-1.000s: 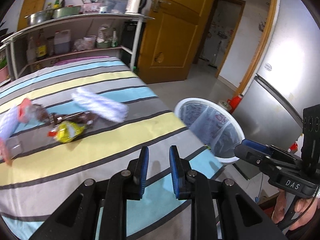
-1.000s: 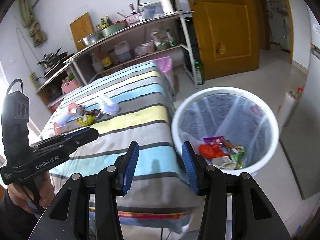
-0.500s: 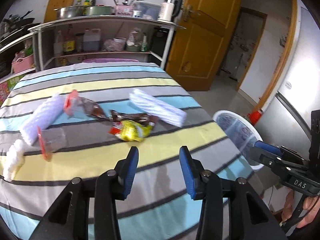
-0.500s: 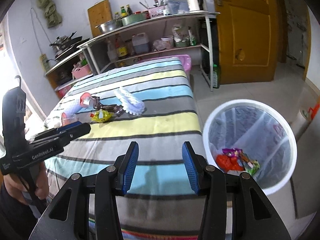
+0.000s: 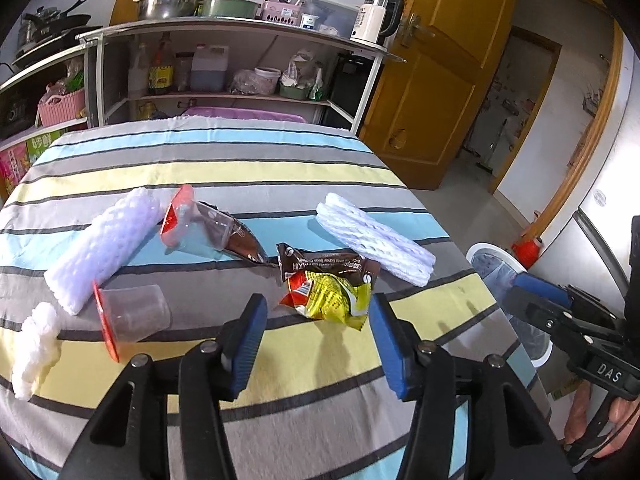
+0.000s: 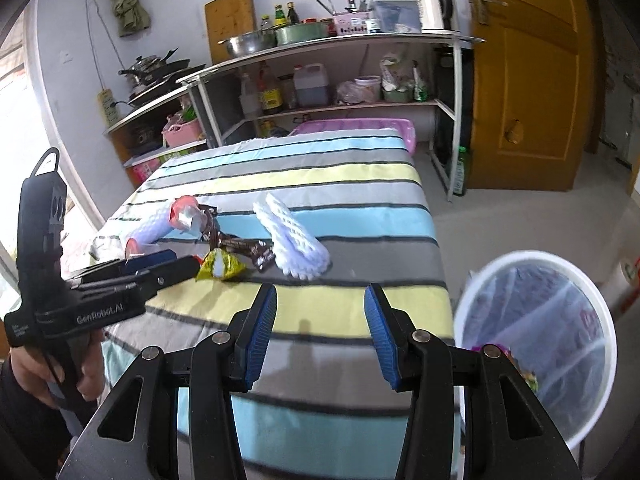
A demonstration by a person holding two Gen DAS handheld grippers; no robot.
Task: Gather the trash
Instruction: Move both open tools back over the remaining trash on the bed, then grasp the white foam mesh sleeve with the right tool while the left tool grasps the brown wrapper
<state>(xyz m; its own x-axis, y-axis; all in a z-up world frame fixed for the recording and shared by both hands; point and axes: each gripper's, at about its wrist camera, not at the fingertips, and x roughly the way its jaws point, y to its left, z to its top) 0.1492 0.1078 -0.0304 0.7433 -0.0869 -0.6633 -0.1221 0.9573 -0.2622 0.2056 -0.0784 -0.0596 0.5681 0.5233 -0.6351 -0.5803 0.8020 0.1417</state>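
Left claw [image 5: 316, 338] just opening, empty, near yellow wrapper [image 5: 332, 298]; right claw [image 6: 320, 334] open.

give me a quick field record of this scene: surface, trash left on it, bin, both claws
surface: table under a striped cloth
trash on cloth: yellow crumpled snack wrapper; brown foil wrapper; two clear plastic cups with red rims; white foam net sleeves
bin: white round bin with a clear liner, beside the table, wrappers inside
left claw: open, jaws have just been opening, nothing between them, near the yellow wrapper
right claw: open, empty, over the cloth's near edge
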